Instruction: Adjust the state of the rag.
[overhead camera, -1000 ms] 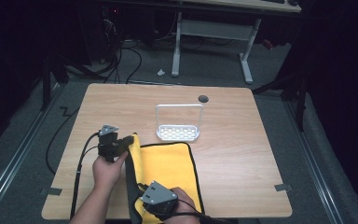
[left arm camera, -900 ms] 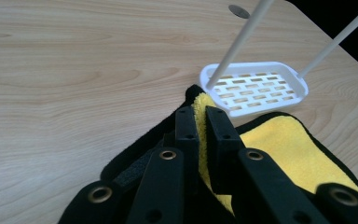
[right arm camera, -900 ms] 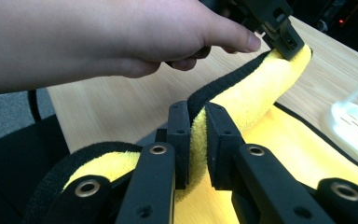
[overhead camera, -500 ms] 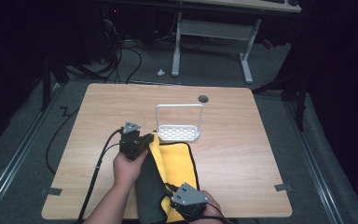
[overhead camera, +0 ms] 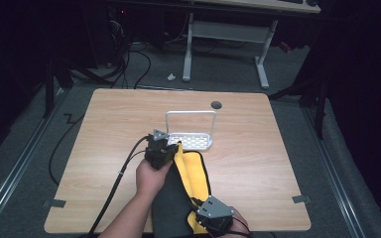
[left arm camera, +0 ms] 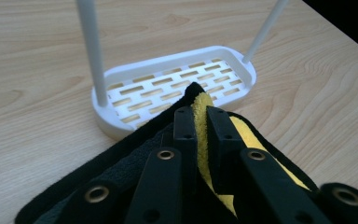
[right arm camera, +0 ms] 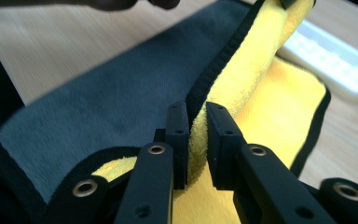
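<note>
A towel (overhead camera: pixel 192 174), yellow on one face and dark grey on the other with black edging, lies partly folded on the wooden table (overhead camera: pixel 258 148). My left gripper (overhead camera: pixel 166 147) is shut on the towel's far corner, right beside the white slotted rack (overhead camera: pixel 198 144) with its tall hoop handle. In the left gripper view the left gripper (left arm camera: pixel 198 114) pinches the yellow edge (left arm camera: pixel 200 105) just over the rack's rim (left arm camera: pixel 168 60). My right gripper (overhead camera: pixel 202 210), at the table's front edge, is shut on the near corner. In the right gripper view the right gripper (right arm camera: pixel 196 114) holds the towel (right arm camera: pixel 261 70) lifted off the table.
A round cable hole (overhead camera: pixel 216 104) sits in the table behind the rack. A black cable (overhead camera: pixel 121 171) trails from the left gripper over the table's front-left part. A white desk frame (overhead camera: pixel 225 29) stands on the floor beyond the table.
Both hands moved right with the towel. The left gripper carried its corner up to the rack, and more of the grey face is turned up over the yellow one.
</note>
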Action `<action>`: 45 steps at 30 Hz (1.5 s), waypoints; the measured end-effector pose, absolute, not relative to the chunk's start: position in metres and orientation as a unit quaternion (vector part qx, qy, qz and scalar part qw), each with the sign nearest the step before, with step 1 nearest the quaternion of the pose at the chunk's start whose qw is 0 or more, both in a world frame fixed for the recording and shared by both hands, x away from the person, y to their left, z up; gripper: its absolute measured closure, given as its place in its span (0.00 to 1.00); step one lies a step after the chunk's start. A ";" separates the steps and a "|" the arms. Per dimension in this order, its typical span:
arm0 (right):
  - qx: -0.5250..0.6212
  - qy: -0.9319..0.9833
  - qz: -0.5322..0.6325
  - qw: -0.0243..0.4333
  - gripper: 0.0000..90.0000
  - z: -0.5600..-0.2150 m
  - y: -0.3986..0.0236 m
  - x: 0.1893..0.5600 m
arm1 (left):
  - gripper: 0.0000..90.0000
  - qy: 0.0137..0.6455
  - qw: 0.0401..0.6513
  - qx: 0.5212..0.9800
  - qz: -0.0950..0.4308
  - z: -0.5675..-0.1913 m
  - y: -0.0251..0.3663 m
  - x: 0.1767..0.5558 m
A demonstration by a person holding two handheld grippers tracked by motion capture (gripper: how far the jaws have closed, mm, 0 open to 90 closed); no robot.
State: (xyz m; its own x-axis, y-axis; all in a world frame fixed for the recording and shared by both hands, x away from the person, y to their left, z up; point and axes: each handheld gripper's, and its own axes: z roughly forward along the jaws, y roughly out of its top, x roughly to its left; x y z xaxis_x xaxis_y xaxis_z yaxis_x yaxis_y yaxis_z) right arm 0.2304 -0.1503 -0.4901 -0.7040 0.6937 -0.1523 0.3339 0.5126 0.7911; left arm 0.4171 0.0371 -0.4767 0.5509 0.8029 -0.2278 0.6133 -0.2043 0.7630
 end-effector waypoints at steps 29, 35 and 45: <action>0.365 0.815 0.382 0.238 0.88 -0.496 -0.196 0.222 | 0.89 0.440 0.447 0.775 0.078 -0.481 -0.024 0.421; 0.377 0.800 0.388 0.260 0.71 -0.493 -0.200 0.222 | 0.54 0.437 0.452 0.776 0.058 -0.484 -0.034 0.420; 0.388 0.794 0.387 0.262 0.67 -0.497 -0.207 0.234 | 0.59 0.398 0.446 0.798 0.082 -0.489 0.026 0.381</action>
State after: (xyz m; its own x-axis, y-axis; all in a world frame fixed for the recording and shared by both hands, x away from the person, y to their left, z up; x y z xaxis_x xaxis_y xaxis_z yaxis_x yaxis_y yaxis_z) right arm 0.2343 -0.2068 -0.4973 -0.5612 0.8197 -0.1148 0.4143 0.3982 0.8184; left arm 0.3815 0.0262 -0.4892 0.6698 0.7081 -0.2236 0.5613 -0.2858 0.7767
